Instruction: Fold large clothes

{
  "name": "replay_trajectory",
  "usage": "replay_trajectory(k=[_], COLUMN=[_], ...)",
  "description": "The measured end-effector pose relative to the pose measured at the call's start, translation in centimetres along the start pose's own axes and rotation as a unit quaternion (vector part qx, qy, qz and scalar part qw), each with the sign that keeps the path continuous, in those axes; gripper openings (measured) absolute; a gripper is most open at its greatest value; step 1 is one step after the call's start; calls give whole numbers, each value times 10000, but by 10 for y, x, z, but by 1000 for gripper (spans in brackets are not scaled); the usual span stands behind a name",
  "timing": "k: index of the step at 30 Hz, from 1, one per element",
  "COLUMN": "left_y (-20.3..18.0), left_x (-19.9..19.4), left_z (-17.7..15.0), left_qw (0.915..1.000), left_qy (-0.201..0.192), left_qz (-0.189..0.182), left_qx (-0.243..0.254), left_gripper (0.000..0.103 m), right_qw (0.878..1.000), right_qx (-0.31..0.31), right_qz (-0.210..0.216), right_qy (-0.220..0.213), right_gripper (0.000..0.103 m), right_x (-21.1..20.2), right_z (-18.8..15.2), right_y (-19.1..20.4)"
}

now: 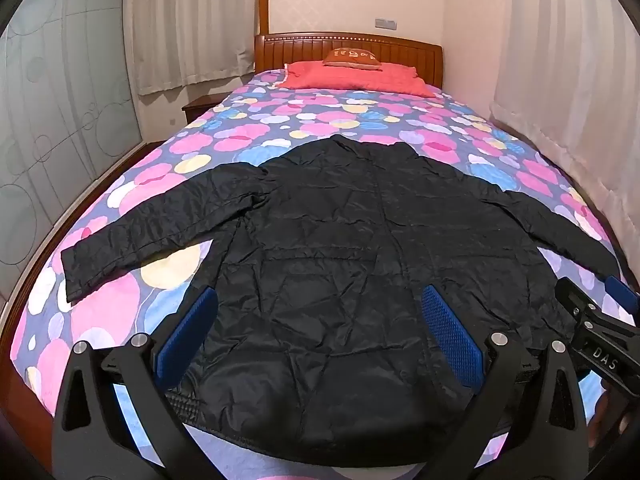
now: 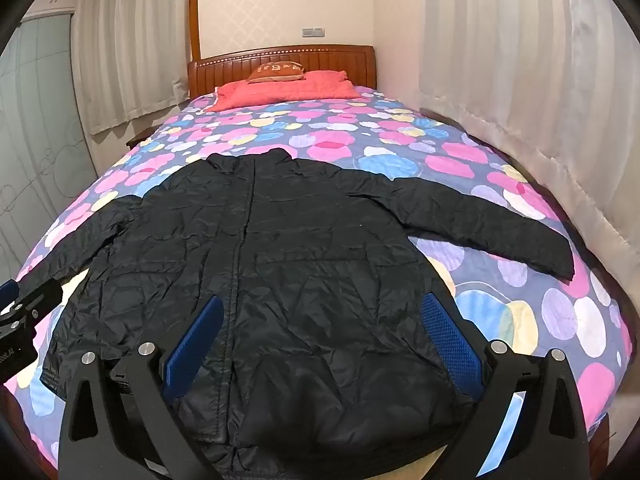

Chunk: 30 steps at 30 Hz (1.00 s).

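Note:
A black quilted jacket (image 1: 340, 248) lies flat, front up, on the bed, collar toward the headboard, both sleeves spread out to the sides. It also shows in the right wrist view (image 2: 300, 260). My left gripper (image 1: 320, 328) is open, hovering above the jacket's lower hem, empty. My right gripper (image 2: 320, 328) is open too, above the hem's right half, empty. The right gripper also shows at the right edge of the left wrist view (image 1: 592, 320), and the left gripper at the left edge of the right wrist view (image 2: 20, 308).
The bed has a colourful circle-patterned cover (image 1: 320, 116), a red pillow (image 1: 352, 76) and a wooden headboard (image 1: 348, 46). Curtains (image 1: 560, 80) hang along the right side, a frosted wardrobe (image 1: 60, 100) stands left, with a small nightstand (image 1: 200, 106) beside the bed.

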<state>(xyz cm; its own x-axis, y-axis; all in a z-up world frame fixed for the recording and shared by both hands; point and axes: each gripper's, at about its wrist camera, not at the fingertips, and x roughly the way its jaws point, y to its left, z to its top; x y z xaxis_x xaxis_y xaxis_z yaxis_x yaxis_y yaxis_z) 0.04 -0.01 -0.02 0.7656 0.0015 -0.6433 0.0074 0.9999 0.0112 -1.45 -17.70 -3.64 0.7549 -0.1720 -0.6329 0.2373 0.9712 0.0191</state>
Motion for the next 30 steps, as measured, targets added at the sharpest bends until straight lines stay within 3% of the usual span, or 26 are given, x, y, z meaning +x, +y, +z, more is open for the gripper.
replay_trajectory(k=[30], left_y=[9], left_x=[-4], left_z=[-4], left_qw=[10000], left_qy=[23], left_qz=[-22], left_qx=[-81], left_gripper=[101], right_qw=[10000], right_qx=[-10], right_qz=[-1], right_qy=[20], right_gripper=[98], right_x=[0], right_z=[-1], right_y=[1])
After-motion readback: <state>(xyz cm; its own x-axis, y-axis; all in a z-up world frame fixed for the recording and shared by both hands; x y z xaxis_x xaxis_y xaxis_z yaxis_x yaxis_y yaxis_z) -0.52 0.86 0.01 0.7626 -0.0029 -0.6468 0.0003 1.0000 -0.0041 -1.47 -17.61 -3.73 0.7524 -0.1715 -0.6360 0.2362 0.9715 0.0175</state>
